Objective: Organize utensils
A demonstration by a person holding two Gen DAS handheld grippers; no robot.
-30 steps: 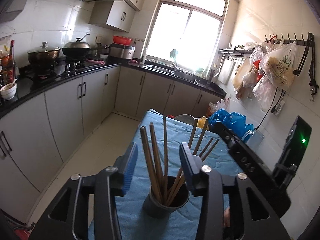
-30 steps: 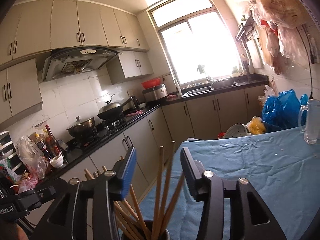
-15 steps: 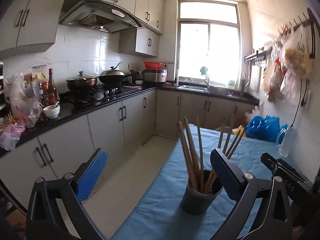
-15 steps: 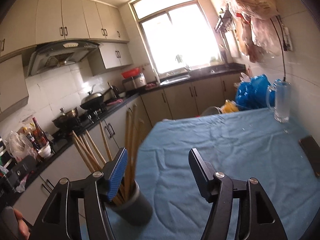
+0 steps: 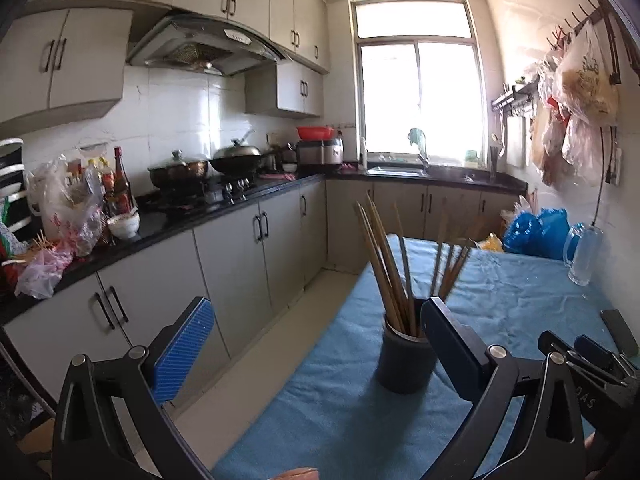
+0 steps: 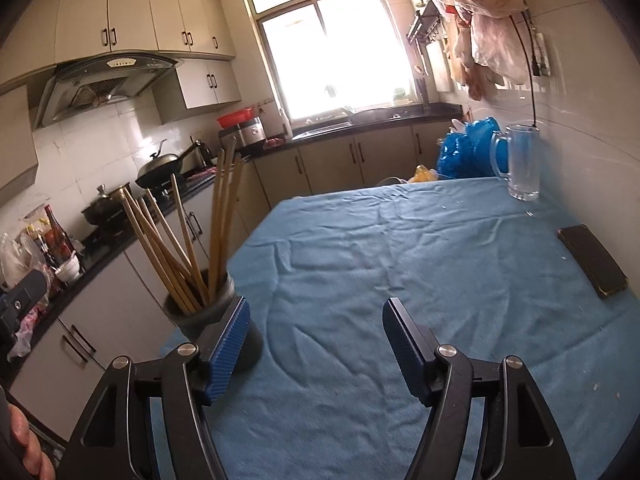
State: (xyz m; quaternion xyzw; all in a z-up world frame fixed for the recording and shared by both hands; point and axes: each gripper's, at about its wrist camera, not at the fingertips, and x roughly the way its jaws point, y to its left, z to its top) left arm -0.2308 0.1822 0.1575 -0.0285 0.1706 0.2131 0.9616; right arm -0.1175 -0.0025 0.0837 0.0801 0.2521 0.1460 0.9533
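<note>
Both claws spread wide, nothing held. Left claw (image 5: 316, 336) & right claw (image 6: 316, 344) hover over blue-clothed table (image 6: 400, 248). Wooden chopsticks (image 6: 180, 240) stand in dark holder cup (image 6: 224, 320) nr table's left edge; cup base partly hidden behind right claw's left finger. Phone (image 6: 592, 260) & glass mug (image 6: 520, 164) well apart, by wall.

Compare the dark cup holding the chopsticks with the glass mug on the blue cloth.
The dark cup is opaque; the glass mug is clear. The dark cup holds chopsticks; nothing shows in the glass mug. The mug has a side handle; the cup shows none. Both stand upright on the blue cloth.
</note>
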